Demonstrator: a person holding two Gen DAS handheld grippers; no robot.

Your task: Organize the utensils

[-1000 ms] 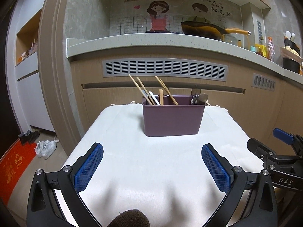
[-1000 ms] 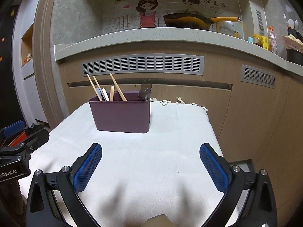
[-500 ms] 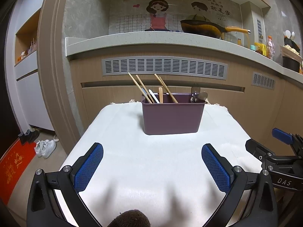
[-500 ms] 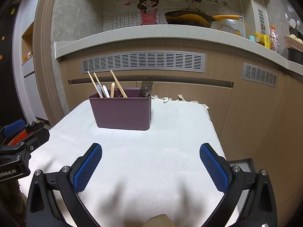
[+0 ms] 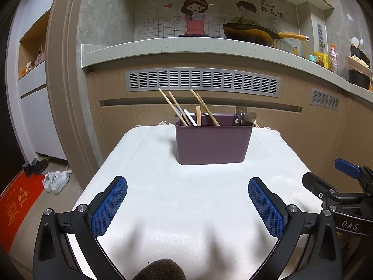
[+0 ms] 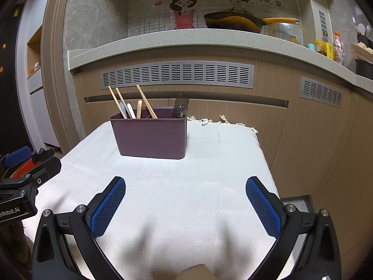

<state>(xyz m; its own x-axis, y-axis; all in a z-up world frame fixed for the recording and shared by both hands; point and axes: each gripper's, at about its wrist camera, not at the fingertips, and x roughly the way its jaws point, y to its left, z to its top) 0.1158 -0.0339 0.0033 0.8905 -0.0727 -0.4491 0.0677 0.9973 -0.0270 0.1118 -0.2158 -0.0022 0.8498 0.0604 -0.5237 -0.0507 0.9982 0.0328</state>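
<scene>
A purple utensil holder (image 5: 211, 142) (image 6: 151, 137) stands on the far half of a table covered with a white cloth (image 5: 186, 200) (image 6: 186, 186). Wooden chopsticks (image 5: 177, 108) (image 6: 145, 101) and pale utensil handles lean in its left side. Metal spoons (image 5: 244, 116) (image 6: 180, 108) stick up at its right end. My left gripper (image 5: 187, 200) hovers open over the near cloth, nothing between its blue pads. My right gripper (image 6: 185, 200) is open too and holds nothing. Each gripper shows at the edge of the other's view.
A kitchen counter (image 5: 198, 46) with a pan (image 5: 249, 33) runs behind the table, with wood cabinets and vent grilles below. Jars and containers (image 5: 326, 58) stand at the counter's right. Shoes (image 5: 56, 180) and a red mat (image 5: 16, 207) lie on the floor at left.
Both cameras have drifted slightly, so the holder sits a touch higher in the left view and lower in the right. Both grippers stay open and empty.
</scene>
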